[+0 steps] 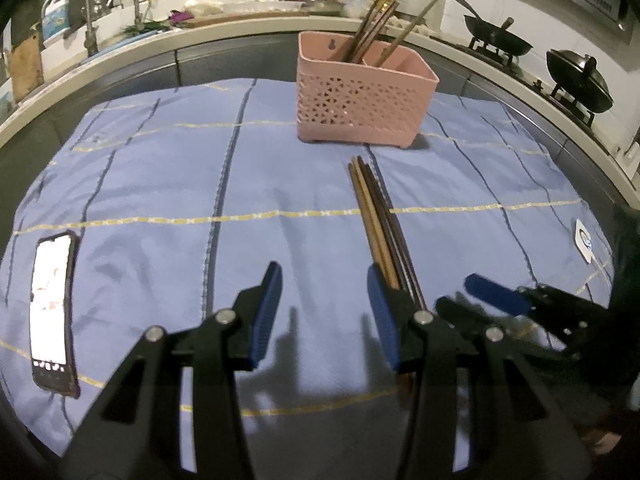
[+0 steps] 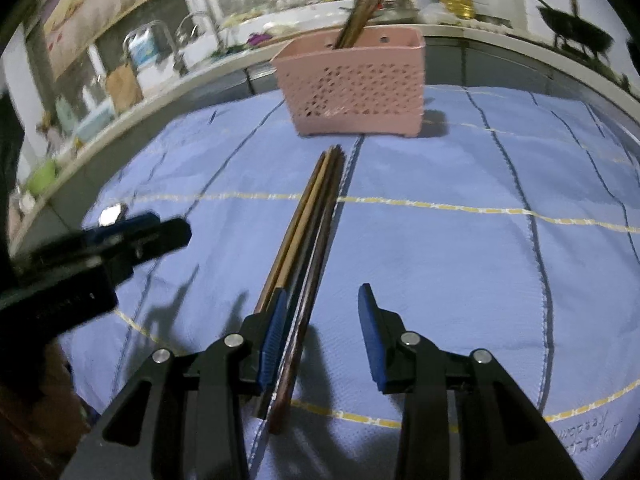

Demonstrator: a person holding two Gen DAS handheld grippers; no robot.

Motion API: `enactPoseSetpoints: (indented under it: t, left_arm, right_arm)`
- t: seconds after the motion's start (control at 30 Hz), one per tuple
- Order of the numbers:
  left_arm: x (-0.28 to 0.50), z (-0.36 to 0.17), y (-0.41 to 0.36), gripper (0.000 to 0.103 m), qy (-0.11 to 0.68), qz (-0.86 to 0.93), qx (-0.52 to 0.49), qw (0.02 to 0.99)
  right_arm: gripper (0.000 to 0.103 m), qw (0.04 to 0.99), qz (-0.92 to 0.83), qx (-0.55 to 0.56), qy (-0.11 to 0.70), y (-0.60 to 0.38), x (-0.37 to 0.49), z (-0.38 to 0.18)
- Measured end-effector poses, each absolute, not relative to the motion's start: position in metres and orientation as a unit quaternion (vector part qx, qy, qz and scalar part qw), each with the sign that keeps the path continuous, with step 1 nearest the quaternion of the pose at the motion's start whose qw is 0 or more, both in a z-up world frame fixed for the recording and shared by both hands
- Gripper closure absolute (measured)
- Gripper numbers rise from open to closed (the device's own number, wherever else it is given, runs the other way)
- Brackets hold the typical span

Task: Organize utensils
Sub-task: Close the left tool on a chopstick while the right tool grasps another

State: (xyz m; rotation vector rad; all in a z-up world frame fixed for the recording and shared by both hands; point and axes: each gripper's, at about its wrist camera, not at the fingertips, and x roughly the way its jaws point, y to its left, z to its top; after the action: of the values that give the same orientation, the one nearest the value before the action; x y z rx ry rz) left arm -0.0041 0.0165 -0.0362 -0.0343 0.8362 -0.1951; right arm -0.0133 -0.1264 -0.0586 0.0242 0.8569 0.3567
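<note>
Chopsticks (image 2: pixel 310 236) lie bundled on the blue cloth (image 1: pixel 160 184), pointing at the pink basket (image 1: pixel 364 108) that holds more. Both the left gripper (image 1: pixel 326 312) and right gripper (image 2: pixel 320 340) hang open and empty, the bundle running along the right one's left finger.

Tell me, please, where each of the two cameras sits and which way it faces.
Left wrist: on the left gripper, looking down over its open fingers at the blue cloth; phone at left, right gripper at right.
Right wrist: on the right gripper, fingers open over the loose chopsticks; left gripper at left.
Shared: the chopsticks, pink basket, cloth.
</note>
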Motion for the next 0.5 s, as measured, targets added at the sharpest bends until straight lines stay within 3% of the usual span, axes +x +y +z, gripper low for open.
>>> enactPoseSetpoints:
  t: [0.2,0.33,0.5]
  left_arm:
    - [0.004,-0.05,0.012,0.061,0.432,-0.136,-0.03,0.891]
    - [0.011,-0.065,0.005,0.061,0.457,-0.172,-0.049,0.871]
    - [0.017,-0.078,-0.005,0.068,0.473,-0.171,-0.04,0.863]
  right_arm:
    - [0.074,0.908,0.13,-0.116,0.382,-0.107,-0.019,-0.077]
    - [0.078,0.909,0.118,-0.08,0.391,-0.129,-0.012,-0.078]
    - [0.079,0.908,0.125,-0.055,0.397,-0.142,-0.011,-0.08]
